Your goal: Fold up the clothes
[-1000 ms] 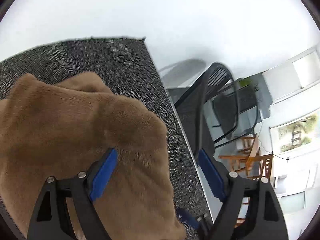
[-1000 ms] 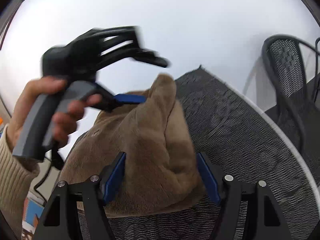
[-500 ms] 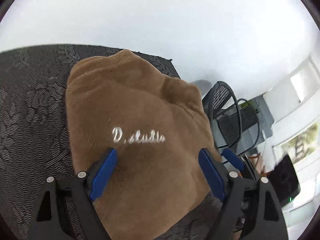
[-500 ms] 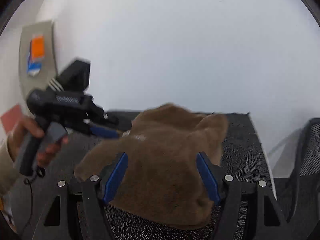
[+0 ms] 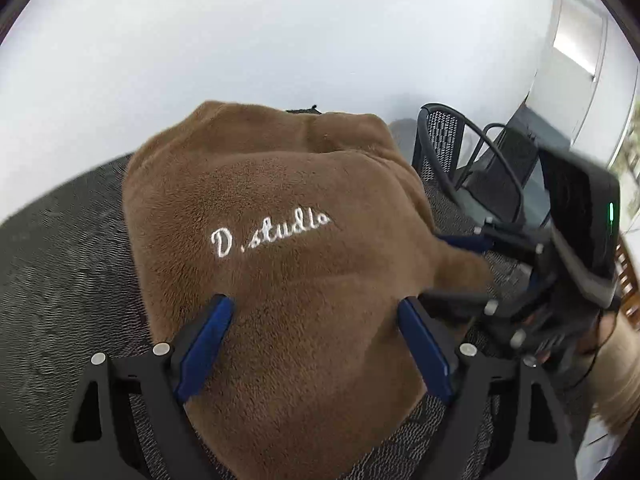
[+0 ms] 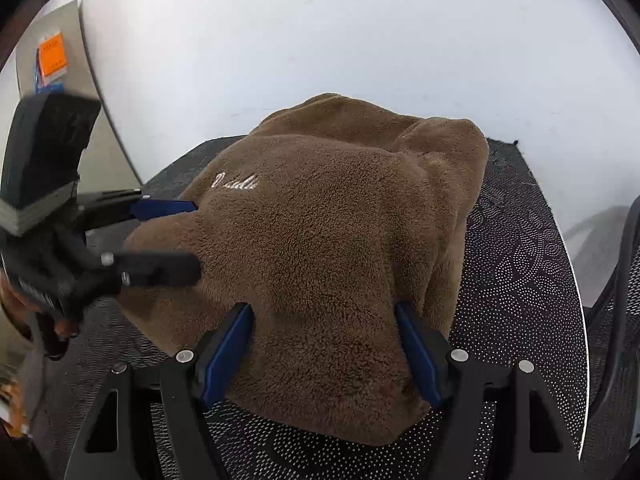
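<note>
hovering over a folded bundle, you are holding both tools with their blue pads spread wide and gripping nothing. your left gripper (image 5: 316,340) is straddling the near end of the brown fleece garment (image 5: 280,248), its pads standing open at either side of the pile rather than pinching it; whether they are brushing the nap, you cannot tell from here. your right gripper (image 6: 324,348) is doing the same from the other side, jaws wide, fleece (image 6: 332,248) bulging between them but not clamped.

the garment is sitting as a thick, lumpy stack on the dark patterned mat (image 6: 520,280), white stitched lettering (image 5: 270,233) facing up.

the risk is sitting close in: if you are closing now, you are likely catching only the top layer, and lifting that is peeling the fold open. if you are pressing down, the plush pile is springing back and the stack is slumping sideways.

further out, the two tools are crowding each other over one small bundle, so a careless swing is knocking one into the other or dragging the fleece.

beyond that, the mat's edge (image 6: 576,280) is lying near the right side of the stack, with a black mesh chair (image 5: 460,152) past it; a hard shove is pushing the garment towards that edge.
</note>
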Action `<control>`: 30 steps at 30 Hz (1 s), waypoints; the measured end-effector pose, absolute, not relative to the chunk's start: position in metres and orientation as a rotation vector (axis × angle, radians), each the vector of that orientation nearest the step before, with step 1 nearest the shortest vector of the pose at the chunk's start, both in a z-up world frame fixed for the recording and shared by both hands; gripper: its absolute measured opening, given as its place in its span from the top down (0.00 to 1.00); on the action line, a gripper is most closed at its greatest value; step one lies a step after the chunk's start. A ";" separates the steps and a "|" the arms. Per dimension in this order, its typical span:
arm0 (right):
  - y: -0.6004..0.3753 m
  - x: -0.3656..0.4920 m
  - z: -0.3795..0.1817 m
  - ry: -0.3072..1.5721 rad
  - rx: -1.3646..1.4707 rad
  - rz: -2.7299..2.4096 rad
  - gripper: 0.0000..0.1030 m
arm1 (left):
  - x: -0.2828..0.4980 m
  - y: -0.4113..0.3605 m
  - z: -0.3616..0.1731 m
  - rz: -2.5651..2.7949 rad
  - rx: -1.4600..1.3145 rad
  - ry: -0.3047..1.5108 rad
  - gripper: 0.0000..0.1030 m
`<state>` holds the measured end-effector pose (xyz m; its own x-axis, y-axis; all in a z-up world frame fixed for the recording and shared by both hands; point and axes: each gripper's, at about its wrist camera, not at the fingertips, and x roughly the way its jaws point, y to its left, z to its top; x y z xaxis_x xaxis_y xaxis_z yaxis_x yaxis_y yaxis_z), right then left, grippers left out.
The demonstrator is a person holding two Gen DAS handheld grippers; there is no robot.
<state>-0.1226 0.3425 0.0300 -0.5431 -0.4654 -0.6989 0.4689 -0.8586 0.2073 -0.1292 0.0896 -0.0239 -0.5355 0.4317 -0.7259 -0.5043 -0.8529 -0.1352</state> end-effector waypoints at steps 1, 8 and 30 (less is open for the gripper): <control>0.348 -0.124 0.035 -0.040 1.076 -2.359 0.29 | -0.125 0.088 -0.021 2.366 -1.068 0.128 0.15; 0.365 -0.185 0.080 -0.187 0.964 -2.356 0.28 | -0.106 0.080 -0.014 2.323 -0.998 0.025 0.01; 0.312 -0.274 0.021 0.023 1.194 -2.391 0.28 | -0.099 0.111 -0.046 2.367 -0.928 0.316 0.01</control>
